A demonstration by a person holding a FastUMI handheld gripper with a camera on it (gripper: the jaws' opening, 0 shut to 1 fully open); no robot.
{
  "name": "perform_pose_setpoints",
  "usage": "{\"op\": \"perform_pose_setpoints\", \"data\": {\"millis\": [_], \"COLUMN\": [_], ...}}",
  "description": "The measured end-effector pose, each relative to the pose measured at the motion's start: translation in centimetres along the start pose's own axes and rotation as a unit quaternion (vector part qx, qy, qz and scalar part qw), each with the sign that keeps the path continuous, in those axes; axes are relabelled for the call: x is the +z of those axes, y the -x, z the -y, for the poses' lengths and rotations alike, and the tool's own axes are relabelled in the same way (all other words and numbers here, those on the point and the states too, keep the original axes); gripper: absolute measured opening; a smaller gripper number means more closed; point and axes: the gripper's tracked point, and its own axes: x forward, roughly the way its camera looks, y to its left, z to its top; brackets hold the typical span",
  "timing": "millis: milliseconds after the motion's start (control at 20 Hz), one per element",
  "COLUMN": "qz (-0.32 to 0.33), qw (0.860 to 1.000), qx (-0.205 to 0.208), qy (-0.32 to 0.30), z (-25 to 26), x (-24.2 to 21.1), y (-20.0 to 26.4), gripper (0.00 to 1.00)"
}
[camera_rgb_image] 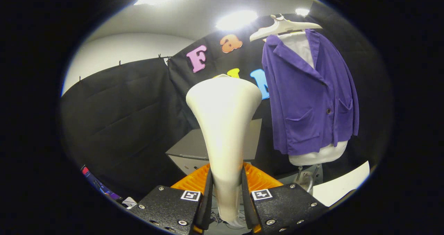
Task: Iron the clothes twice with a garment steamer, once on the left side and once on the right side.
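A cream-white garment steamer (224, 124) stands upright between the fingers, its narrow handle clamped by both and its wide flared head rising above them. My gripper (225, 190) is shut on that handle. To the right and beyond the steamer head hangs a purple jacket (308, 96) on a white hanger (282, 27), draped over a white mannequin torso (319, 155) on a metal stand (305, 177). The steamer head sits apart from the jacket, to the left of its lapel.
A grey box-like table (194, 148) stands behind the steamer, low down. A white sheet (341, 186) lies at the lower right by the stand. Black cloth walls close in on the left and behind the jacket.
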Motion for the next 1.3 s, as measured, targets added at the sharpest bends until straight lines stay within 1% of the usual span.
{"op": "perform_pose_setpoints", "data": {"millis": [200, 400, 500, 700, 850, 1000, 1100, 1200, 1300], "qz": [0.061, 0.124, 0.142, 0.142, 0.136, 0.124, 0.12, 0.113, 0.096], "qw": [0.998, 0.991, 0.987, 0.986, 0.983, 0.984, 0.981, 0.977, 0.977], "qx": [-0.013, -0.051, -0.07, -0.088, -0.121, -0.128, -0.15, -0.178, -0.19], "qy": [-0.001, -0.008, -0.004, -0.006, -0.016, -0.029, -0.033, -0.024, -0.025], "z": [1.5, 4.5, 5.8, 7.9, 10.8, 12.6, 14.6, 16.4, 17.6], "x": [6.7, 13.1, 15.1, 17.4, 18.4, 19.0, 19.5, 19.5, 18.6], "y": [0.7, 0.0, -0.9, -4.4, -7.7, -10.6, -12.5, -14.1, -15.2], "gripper": [0.39, 0.39, 0.39, 0.39, 0.39, 0.39, 0.39, 0.39, 0.39]}}
